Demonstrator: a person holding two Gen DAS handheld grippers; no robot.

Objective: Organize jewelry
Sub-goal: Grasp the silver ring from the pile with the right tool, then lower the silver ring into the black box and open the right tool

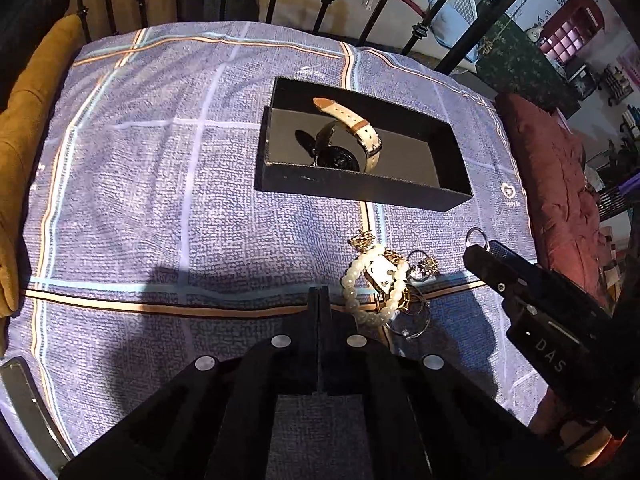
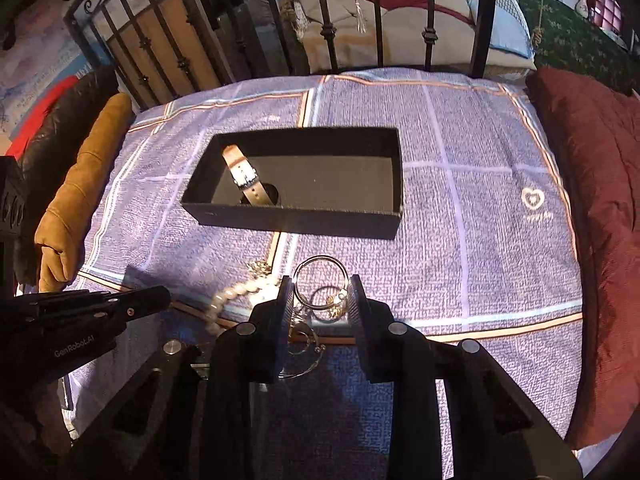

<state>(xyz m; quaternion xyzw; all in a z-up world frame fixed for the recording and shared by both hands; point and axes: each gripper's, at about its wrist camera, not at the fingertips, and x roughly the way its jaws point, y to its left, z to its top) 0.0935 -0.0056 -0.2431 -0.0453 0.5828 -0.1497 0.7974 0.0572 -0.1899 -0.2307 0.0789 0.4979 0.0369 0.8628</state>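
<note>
A black open box [image 1: 360, 190] [image 2: 296, 224] lies on the blue checked cushion and holds a watch with a cream strap [image 1: 352, 120] [image 2: 244, 178]. In front of it lies a pile of jewelry: a white bead bracelet [image 1: 356, 280] [image 2: 232, 294], gold pieces and thin hoops [image 1: 412, 320]. My right gripper [image 2: 320, 292] is shut on a silver ring [image 2: 320, 264] [image 1: 476, 236] and holds it up between its fingers. My left gripper [image 1: 319, 292] is shut and empty, just left of the pile.
A mustard cushion [image 1: 24, 160] lies at the left edge and a dark red cushion [image 2: 592, 200] at the right. Black iron railings [image 2: 376, 20] stand behind the blue cushion [image 1: 160, 200].
</note>
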